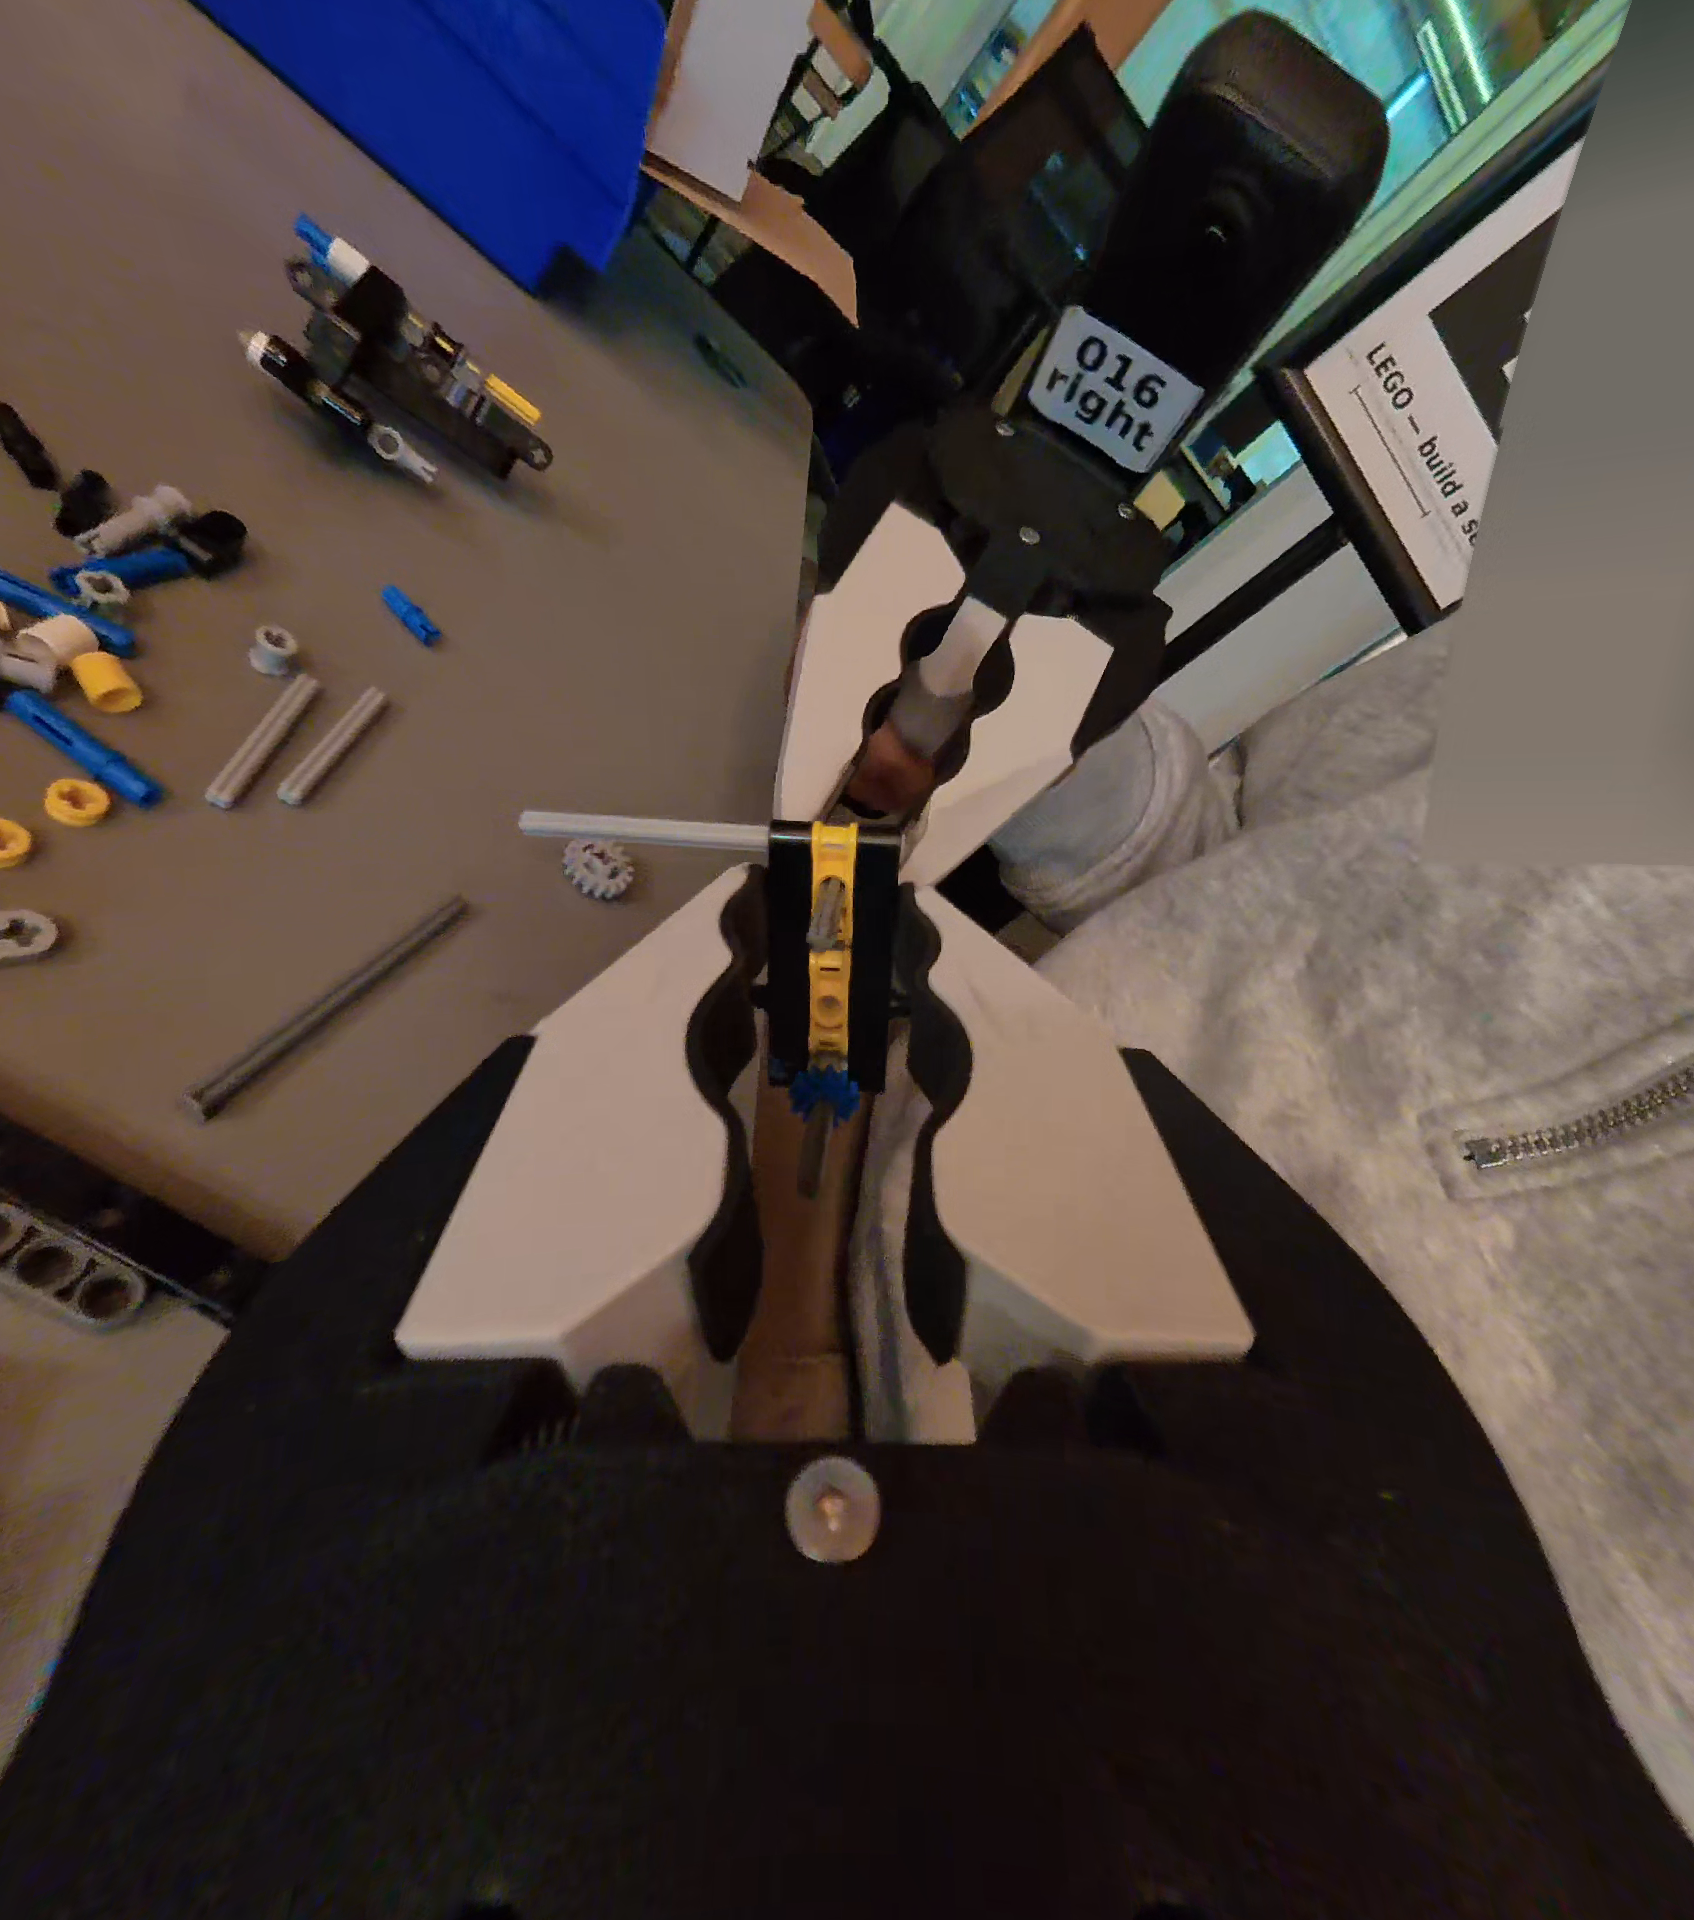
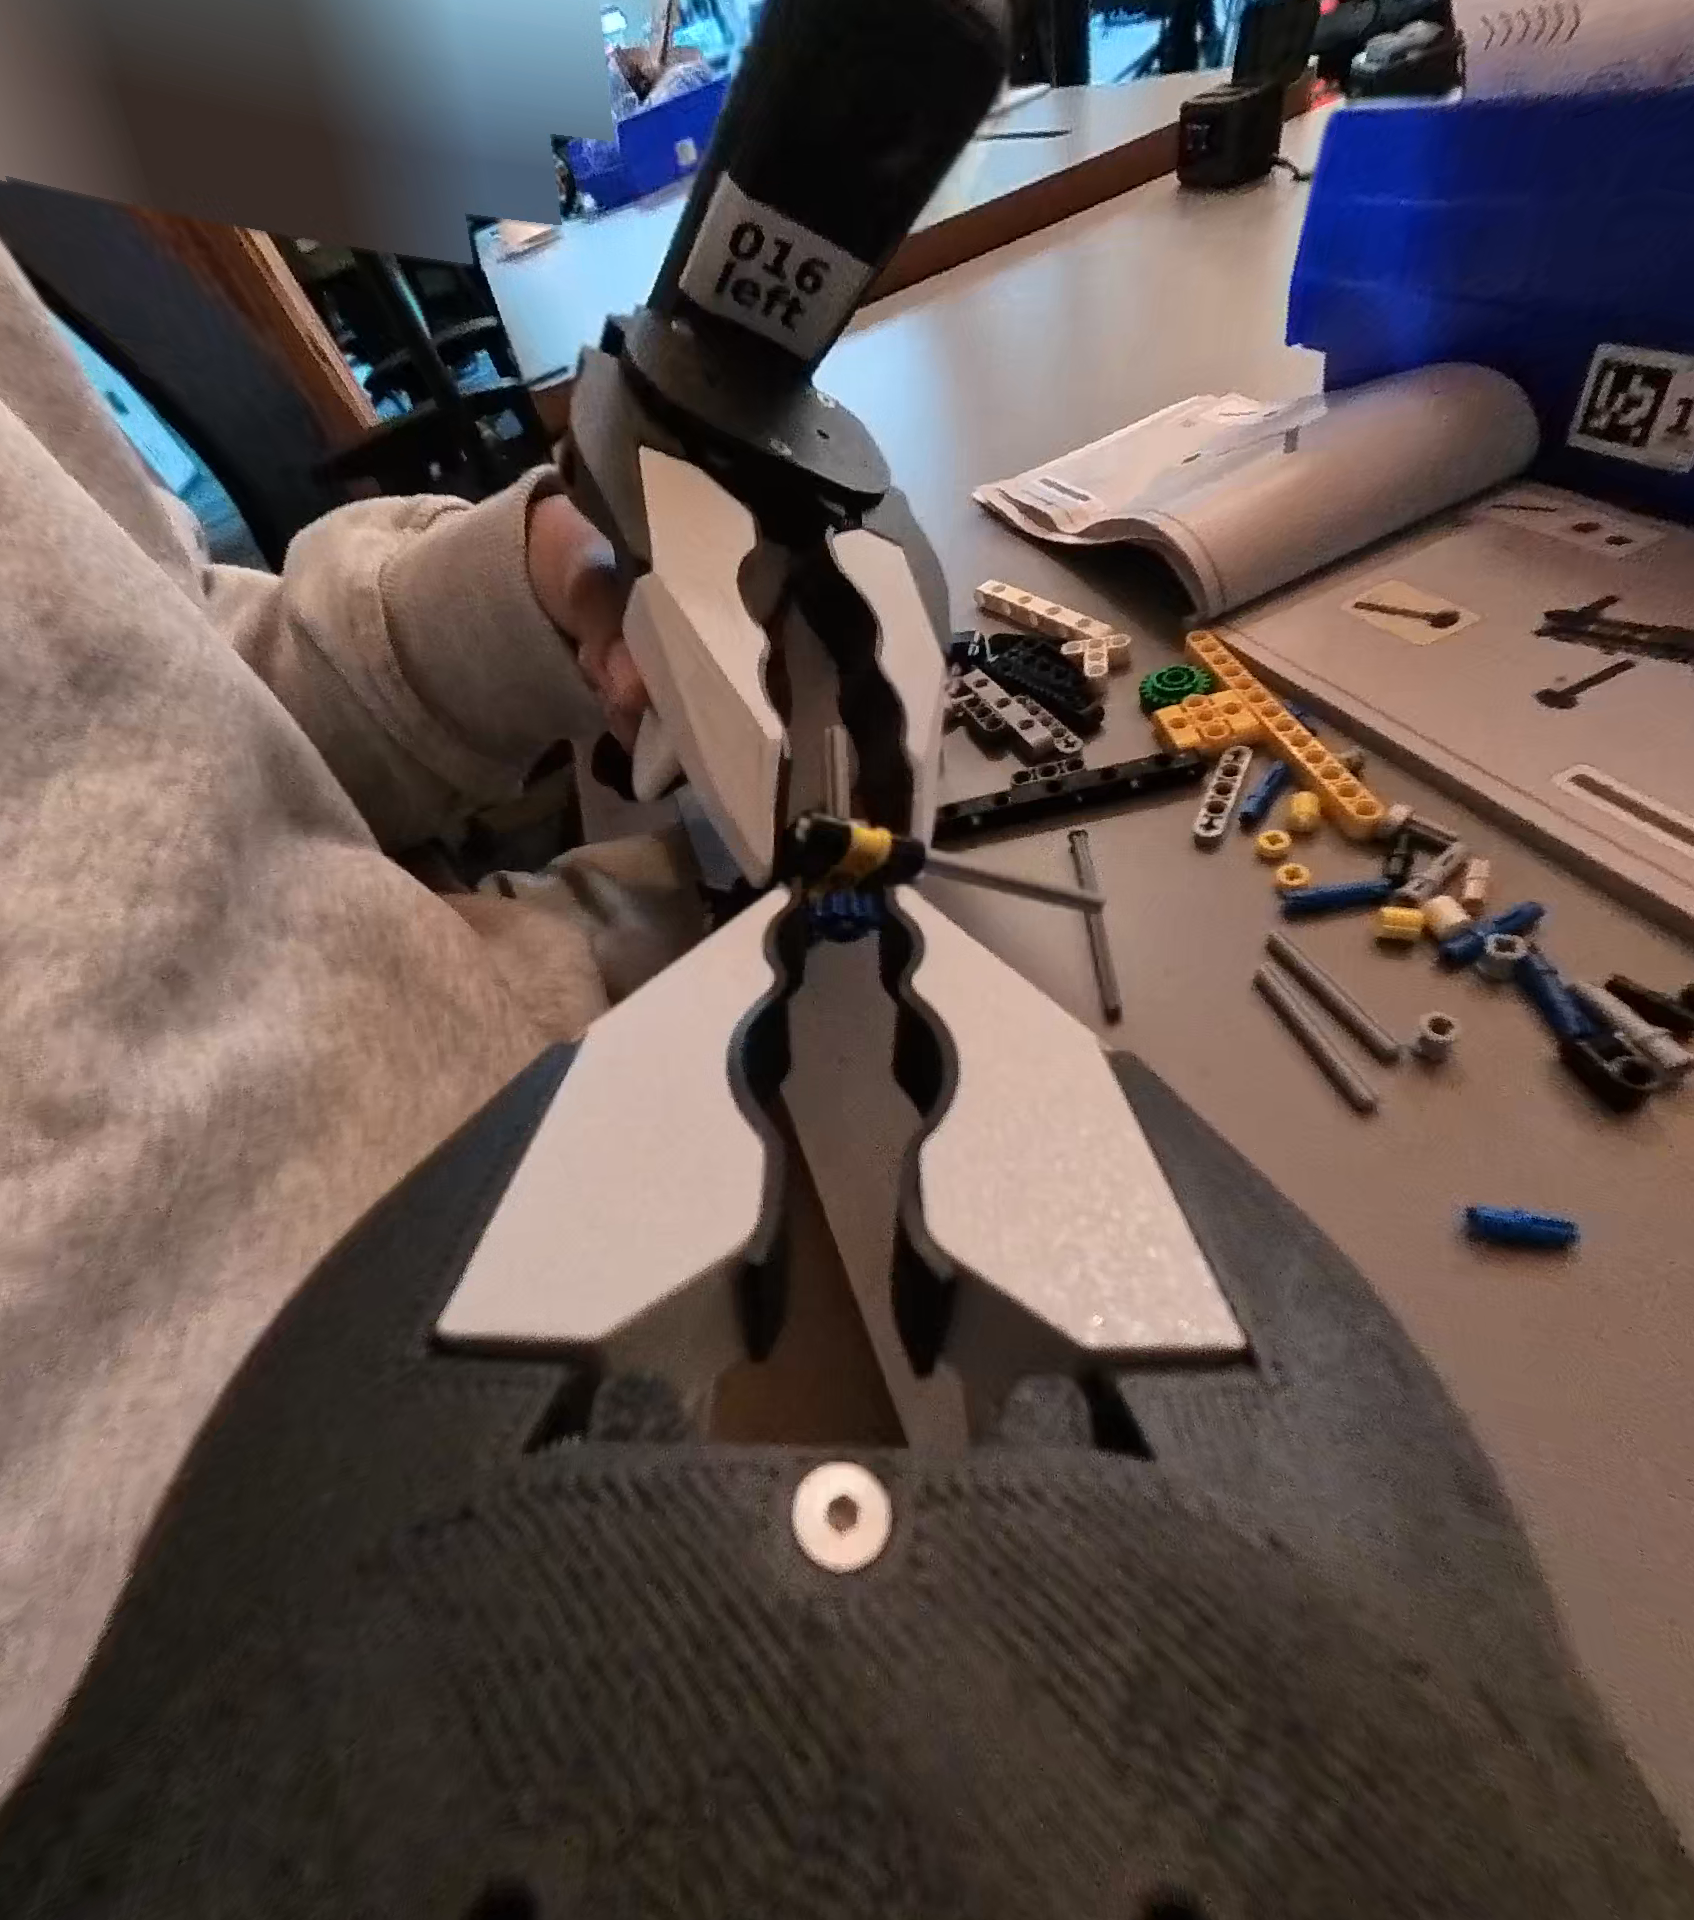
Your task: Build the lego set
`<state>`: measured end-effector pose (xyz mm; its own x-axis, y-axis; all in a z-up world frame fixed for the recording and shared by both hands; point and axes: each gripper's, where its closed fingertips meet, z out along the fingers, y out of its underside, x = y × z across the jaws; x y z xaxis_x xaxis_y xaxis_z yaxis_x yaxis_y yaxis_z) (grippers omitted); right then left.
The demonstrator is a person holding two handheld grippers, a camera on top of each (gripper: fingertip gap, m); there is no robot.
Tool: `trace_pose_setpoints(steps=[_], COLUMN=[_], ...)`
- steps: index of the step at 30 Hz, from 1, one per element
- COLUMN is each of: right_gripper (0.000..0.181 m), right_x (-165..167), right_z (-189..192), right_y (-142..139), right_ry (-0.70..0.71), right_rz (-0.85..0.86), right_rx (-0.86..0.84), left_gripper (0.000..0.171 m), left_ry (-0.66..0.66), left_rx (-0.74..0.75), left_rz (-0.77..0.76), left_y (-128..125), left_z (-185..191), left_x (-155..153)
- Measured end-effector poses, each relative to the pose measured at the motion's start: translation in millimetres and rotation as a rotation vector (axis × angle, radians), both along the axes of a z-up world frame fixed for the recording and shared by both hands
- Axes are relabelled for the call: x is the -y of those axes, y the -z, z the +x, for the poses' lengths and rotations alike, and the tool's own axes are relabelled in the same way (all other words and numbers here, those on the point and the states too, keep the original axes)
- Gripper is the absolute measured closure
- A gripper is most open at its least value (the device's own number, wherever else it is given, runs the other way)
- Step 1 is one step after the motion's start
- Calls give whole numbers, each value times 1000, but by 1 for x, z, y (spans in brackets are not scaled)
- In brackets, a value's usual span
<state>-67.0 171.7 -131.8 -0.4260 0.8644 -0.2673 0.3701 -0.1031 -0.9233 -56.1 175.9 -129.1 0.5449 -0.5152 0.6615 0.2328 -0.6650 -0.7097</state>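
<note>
Grey hoodie (image 1: 1445, 1195), person's, near and right in the left wrist view, with a zip.

Left gripper (image 1: 827, 904): fingers narrow, clamped on the assembly (image 1: 830, 966), a black frame around a yellow beam (image 1: 830, 997), held off the table edge. Blue gear (image 1: 824, 1093) at the assembly's near end; a light axle (image 1: 640, 828) sticks out to the left from its far end.

Right gripper (image 2: 843, 883): fingers narrow, tips at the same assembly (image 2: 848, 847) from the opposite side; whether they grip it, cannot tell.

Table (image 1: 147, 177), grey. Items, left wrist view, near to far:
- dark long axle (image 1: 323, 1010), lying flat;
- grey gear (image 1: 599, 868), just beyond it;
- two grey axles (image 1: 297, 746), side by side;
- yellow bushes (image 1: 32, 821), left;
- blue pin (image 1: 410, 614), alone;
- pile of blue, tan and black pins (image 1: 43, 623), far left;
- black sub-build (image 1: 396, 369), far, apart from the pile.

Right wrist view, far right: yellow frame (image 2: 1269, 727), green gear (image 2: 1173, 686) touching it, booklet (image 2: 1238, 488), blue bin (image 2: 1549, 229) behind.
</note>
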Motion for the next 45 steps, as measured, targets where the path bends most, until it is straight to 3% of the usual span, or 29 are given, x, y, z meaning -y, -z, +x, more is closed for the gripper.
trace_pose_setpoints(steps=[5, 7, 12, 20, 34, 45], right_gripper=[169, 157, 147, 156, 171, 170], right_x=[-2, -5, -9, -12, -3, -10], right_z=[-5, -7, -7, -6, 1, 5], right_y=[-2, 0, 8, 32, 52, 45], right_ry=[25, 38, 57, 84, 29, 48], right_rz=[-145, -156, -142, 57, 112, 102], right_rx=[3, 10, 46, 135, 228, 198], left_gripper=[149, 149, 149, 148, 148, 147], left_ry=[-38, -51, -96, -120, 20, 9], left_rx=[-4, -29, -197, -410, -767, -823], left_rz=[-5, -9, -38, -99, -157, -112], left_y=[-3, -3, 9, 29, 62, 65], left_z=[-6, -8, -19, -34, -8, -7], left_x=[-3, -4, -4, 0, 3, 3])
